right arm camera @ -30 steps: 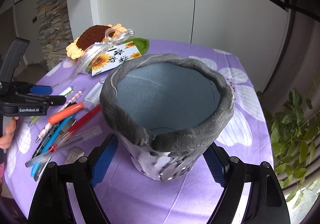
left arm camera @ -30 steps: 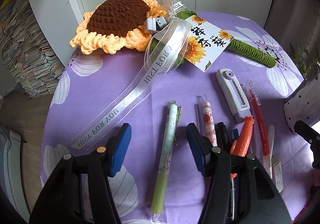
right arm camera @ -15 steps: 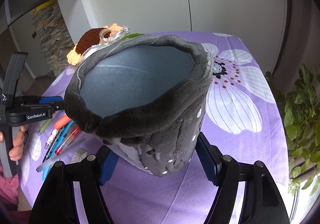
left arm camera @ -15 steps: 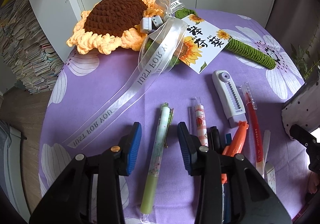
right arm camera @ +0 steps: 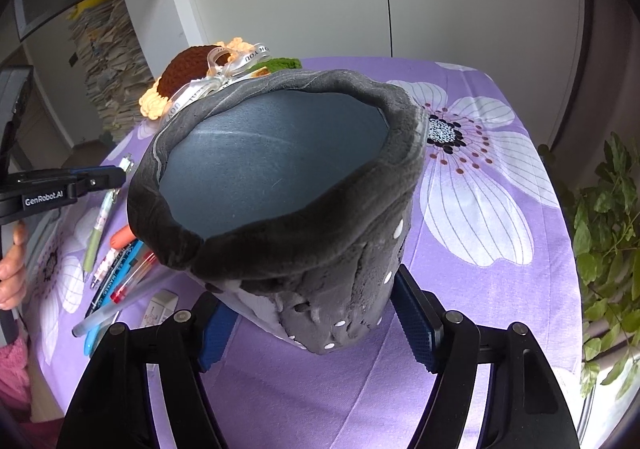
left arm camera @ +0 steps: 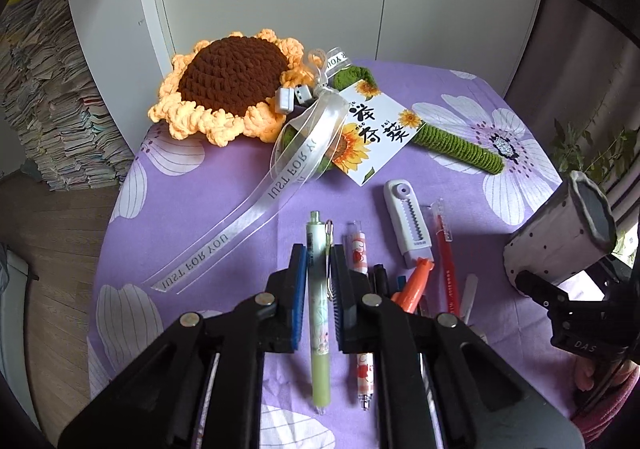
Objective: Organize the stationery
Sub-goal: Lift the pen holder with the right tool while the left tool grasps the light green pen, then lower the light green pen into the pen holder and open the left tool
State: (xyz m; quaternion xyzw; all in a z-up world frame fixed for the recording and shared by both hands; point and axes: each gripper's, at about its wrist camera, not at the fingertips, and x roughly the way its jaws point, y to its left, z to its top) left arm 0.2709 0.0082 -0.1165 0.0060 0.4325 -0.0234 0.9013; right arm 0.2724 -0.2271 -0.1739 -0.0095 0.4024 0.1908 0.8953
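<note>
Clamping the green pen between blue pads: left gripper, centre of the left wrist view, jaws closed against both sides of the barrel. Pen flat on the purple floral tablecloth, tip toward the bottom of the frame. Just right of it, a pink-patterned pen, then a bunch of dark pens with an orange marker, a red pen and a white correction tape above them. Crochet sunflower at upper centre-left, green stem running right, ribbon trailing down-left, printed card beside it.

Gripping the grey felt pen holder near its base: right gripper, lower centre of the right wrist view, jaws pressed to either side. Holder tilted, mouth open toward the camera, white dots on the outer wall. Same holder at the right edge of the left wrist view, off the cloth, well apart from the pens. Pens visible at lower left of the right wrist view, beside the left gripper.
</note>
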